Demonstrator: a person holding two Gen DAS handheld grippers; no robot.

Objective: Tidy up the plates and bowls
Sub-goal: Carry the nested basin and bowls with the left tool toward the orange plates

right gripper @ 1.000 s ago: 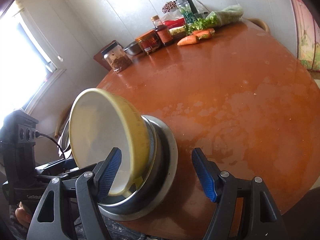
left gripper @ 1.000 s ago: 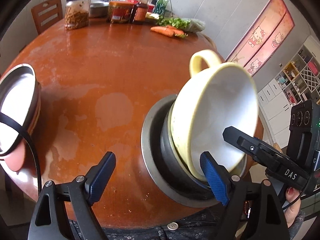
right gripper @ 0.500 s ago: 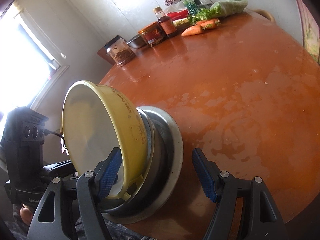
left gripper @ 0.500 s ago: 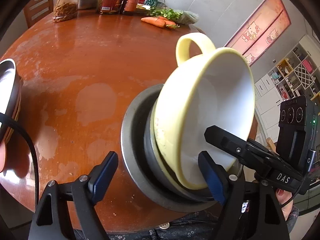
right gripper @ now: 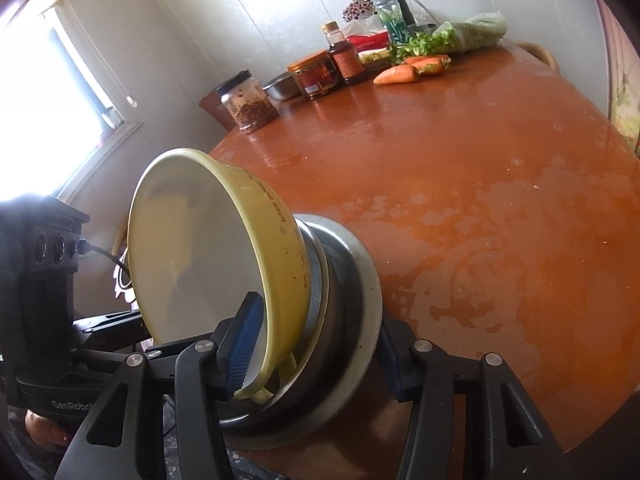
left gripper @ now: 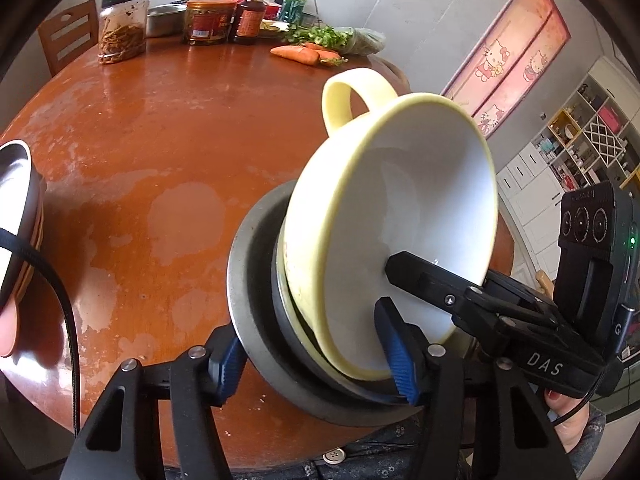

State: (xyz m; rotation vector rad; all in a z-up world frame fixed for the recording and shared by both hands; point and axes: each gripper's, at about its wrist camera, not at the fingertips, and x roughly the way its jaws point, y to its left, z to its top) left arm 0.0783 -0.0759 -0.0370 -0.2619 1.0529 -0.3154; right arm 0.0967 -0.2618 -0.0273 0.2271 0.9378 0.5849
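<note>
A yellow bowl [left gripper: 400,208] with a loop handle and a white inside sits nested in dark and steel bowls on a wide steel plate [left gripper: 252,280]. The whole stack is tipped on edge at the table's near rim. My left gripper [left gripper: 316,360] is closing on it, one blue pad against the plate's back and the other inside the yellow bowl. My right gripper [right gripper: 316,352] is closing the same way from the other side of the yellow bowl [right gripper: 192,240] and steel plate [right gripper: 360,288]. Its far pad is half hidden behind the plate.
The round orange table [left gripper: 160,140] stretches away. Another stack of steel dishes [left gripper: 16,220] rests at its left edge, with a black cable across it. Jars [left gripper: 120,28], bottles, carrots [left gripper: 300,54] and greens line the far side. A wooden chair [left gripper: 66,36] stands behind.
Both grippers' jaws have narrowed from wide apart until their pads reach the tilted stack. The stack stands a little steeper than before.
</note>
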